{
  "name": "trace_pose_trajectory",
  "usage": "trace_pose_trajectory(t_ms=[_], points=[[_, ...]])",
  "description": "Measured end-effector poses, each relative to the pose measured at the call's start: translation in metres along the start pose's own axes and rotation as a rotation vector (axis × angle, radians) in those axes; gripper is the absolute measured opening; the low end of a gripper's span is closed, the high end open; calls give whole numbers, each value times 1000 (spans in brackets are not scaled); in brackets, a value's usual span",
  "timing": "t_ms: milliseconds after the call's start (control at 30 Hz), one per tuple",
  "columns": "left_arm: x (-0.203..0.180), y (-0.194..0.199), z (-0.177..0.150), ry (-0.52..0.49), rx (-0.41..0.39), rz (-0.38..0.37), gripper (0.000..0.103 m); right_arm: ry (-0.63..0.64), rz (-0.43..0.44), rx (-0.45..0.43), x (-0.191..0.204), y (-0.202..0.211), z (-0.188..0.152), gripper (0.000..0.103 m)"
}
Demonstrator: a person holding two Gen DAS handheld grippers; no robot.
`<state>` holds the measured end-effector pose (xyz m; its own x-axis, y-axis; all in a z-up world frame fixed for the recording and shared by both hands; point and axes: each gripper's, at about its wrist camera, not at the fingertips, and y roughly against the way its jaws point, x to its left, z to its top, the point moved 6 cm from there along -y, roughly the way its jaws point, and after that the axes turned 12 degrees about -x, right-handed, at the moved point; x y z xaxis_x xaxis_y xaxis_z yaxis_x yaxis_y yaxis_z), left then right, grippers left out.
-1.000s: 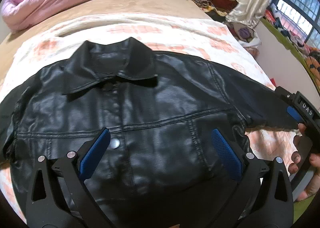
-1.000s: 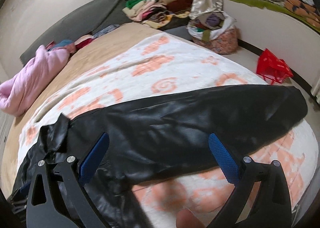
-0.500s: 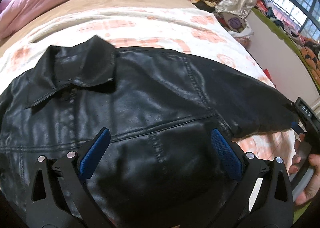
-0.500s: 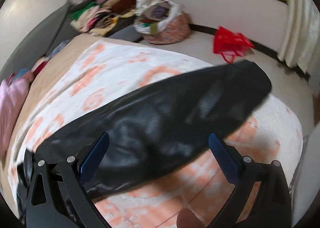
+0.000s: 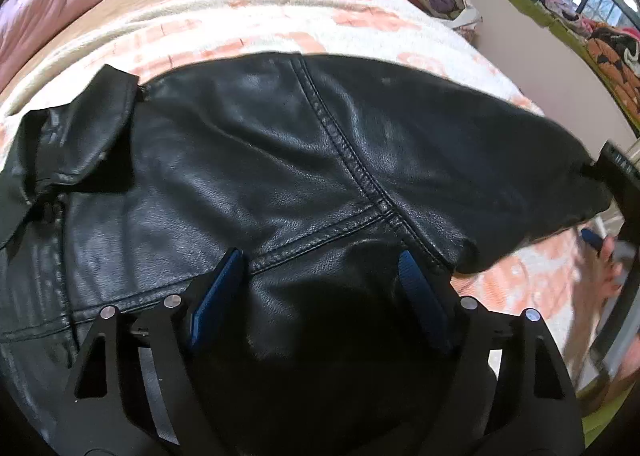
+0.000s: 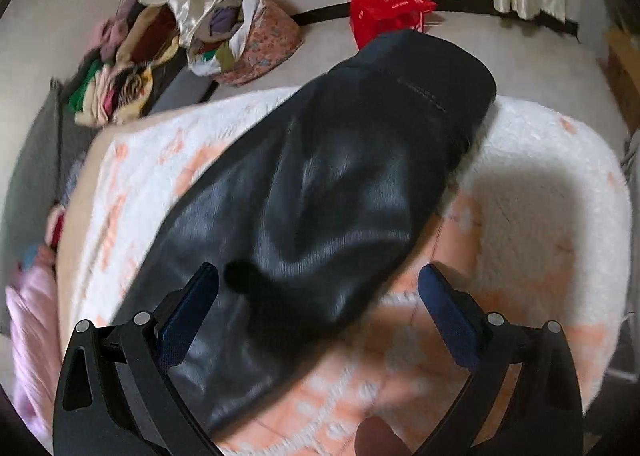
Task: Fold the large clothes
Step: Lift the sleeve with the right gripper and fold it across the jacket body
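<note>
Both grippers had dropped closer to the black leather jacket [image 5: 280,160] since the earlier pictures, and the right wrist view had swung round onto its sleeve [image 6: 340,184]. The left gripper [image 5: 320,288] hung low over the chest panel by the armhole seam, its jaws spread wide with nothing between them. The right gripper [image 6: 320,304] hovered with jaws likewise parted and empty, one blue pad above the sleeve, the other above the bedspread. The jacket lay front up on the white and orange blanket [image 5: 360,20], collar [image 5: 80,128] flat at the left, leather glossy and creased, stitched seams meeting near the shoulder. Its sleeve stretched toward the bed corner, the cuff reaching the edge. The jacket's lower part was cut off behind the left gripper, and the right wrist view was blurred, so the sleeve's surface detail was hard to make out.
</note>
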<state>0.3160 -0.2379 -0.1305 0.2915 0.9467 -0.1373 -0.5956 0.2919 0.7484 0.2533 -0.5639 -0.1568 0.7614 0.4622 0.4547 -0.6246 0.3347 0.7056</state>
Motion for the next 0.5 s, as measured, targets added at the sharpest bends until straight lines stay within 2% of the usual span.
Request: trace_pose_trajectory(t_ms=[133,200,267,300,367,467,500], points=[[0,-1,-4,-25,-19,5,72,-126,110,-54,-3,-6,10,99],[1,-1,-5,-19,-25,-6,72,-171,180,-56,-2,-8,12,94],[3,-1,-5,-18,-30,-15,72,-187,238,-66,3,-8,18,46],[4,0,-5,-16,-31,-20,72,-190,282,-65,7,-6,19,40],[7,1,-5,-5,-33,-30,72,-178,353,-84,14,3,23,23],[12,8,-5,14,-35,-48,73,-150,465,-132,30,23,30,13],[13,11,-6,27,-35,-60,73,-133,512,-150,38,33,32,13]])
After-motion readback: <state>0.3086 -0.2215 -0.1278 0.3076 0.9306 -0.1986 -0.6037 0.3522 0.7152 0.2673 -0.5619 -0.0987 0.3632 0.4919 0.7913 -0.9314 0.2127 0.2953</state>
